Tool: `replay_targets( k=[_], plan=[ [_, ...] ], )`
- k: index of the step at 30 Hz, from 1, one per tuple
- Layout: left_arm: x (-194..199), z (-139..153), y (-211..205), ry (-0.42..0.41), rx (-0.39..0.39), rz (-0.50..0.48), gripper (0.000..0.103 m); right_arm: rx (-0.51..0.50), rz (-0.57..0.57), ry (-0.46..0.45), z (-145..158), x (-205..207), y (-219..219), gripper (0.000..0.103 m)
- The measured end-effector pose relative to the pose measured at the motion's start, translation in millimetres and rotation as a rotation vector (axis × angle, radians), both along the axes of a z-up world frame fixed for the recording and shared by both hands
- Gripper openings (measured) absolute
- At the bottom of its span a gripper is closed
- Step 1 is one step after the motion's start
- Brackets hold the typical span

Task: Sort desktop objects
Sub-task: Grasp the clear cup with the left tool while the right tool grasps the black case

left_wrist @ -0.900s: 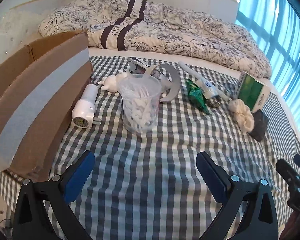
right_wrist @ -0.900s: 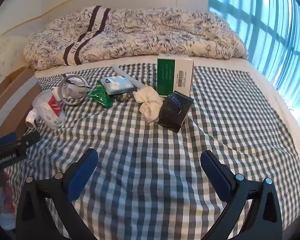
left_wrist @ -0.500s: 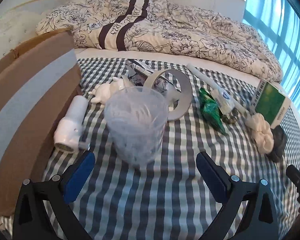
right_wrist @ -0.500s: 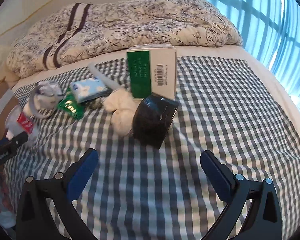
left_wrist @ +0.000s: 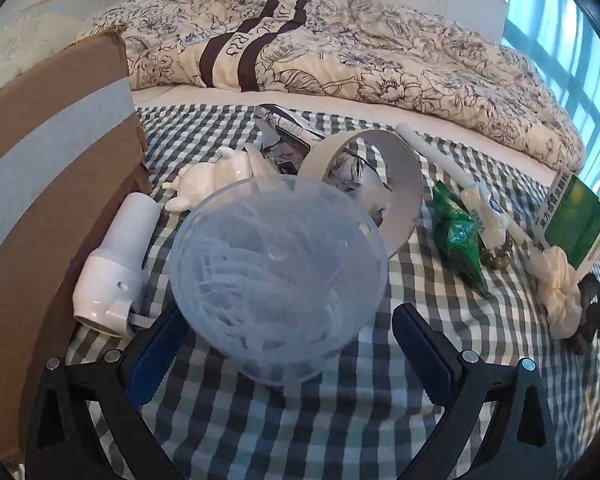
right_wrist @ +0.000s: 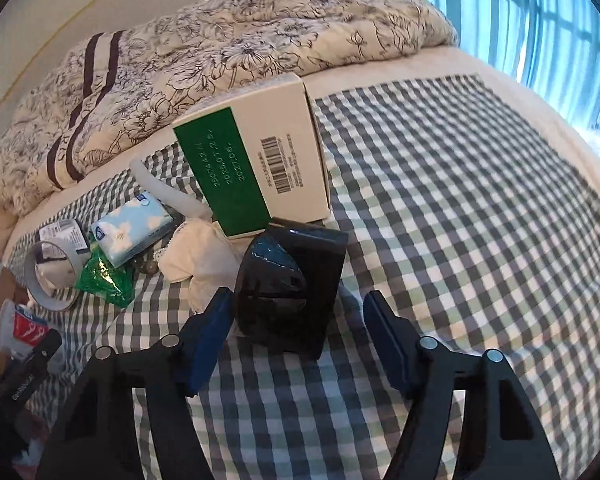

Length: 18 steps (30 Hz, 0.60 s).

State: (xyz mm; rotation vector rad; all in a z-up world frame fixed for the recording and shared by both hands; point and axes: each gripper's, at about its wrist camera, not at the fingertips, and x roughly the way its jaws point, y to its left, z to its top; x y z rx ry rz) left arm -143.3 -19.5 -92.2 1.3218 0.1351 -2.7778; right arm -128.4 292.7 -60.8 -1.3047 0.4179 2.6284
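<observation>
Across the checked cloth (left_wrist: 260, 420) everything lay unsorted; my left gripper (left_wrist: 284, 344) straddled the plastic cup (left_wrist: 276, 276), right gripper (right_wrist: 300, 340) wide around the black box (right_wrist: 292, 284).

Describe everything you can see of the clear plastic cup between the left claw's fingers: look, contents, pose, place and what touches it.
The clear plastic cup is a translucent, frosted-looking tumbler, wider at the rim than at the base. It stands upright on the checked cloth, packed with what look like thin white sticks, possibly cotton swabs. It sits between the open fingers of the left claw; whether the blue pads touch it cannot be told. A white cylindrical device lies to its left, and a tape roll leans behind it.
</observation>
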Motion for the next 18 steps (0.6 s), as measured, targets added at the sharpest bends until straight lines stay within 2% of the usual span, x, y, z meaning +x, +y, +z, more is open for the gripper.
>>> replay_targets(
  k=[1,6,7,8,10,18],
  plan=[
    [-1.5,-0.9,0.2,-0.002,0.002,-0.003,0.103,-0.012,0.000,0.001,-0.5,-0.3,1.3,0.060],
    [-8.5,-5.3,0.4,-0.018,0.020,-0.015,0.103,-0.009,0.006,-0.020,-3.3,-6.8,-1.0,0.060],
    [-9.3,-5.5,0.9,-0.016,0.020,-0.017,0.099,-0.015,0.002,-0.017,-4.0,-7.6,-0.6,0.060],
    [-10.2,-5.6,1.3,-0.014,0.018,-0.020,0.087,-0.024,0.004,-0.016,-4.6,-8.9,-0.3,0.049],
    [-11.2,-6.4,0.7,-0.031,-0.007,-0.010,0.065,-0.029,0.007,-0.015,-4.0,-8.4,-0.5,0.049],
    [12.9,8.3,-0.4,-0.013,-0.038,-0.015,0.065,0.014,0.001,0.035,19.8,17.9,1.0,0.049]
  ],
)
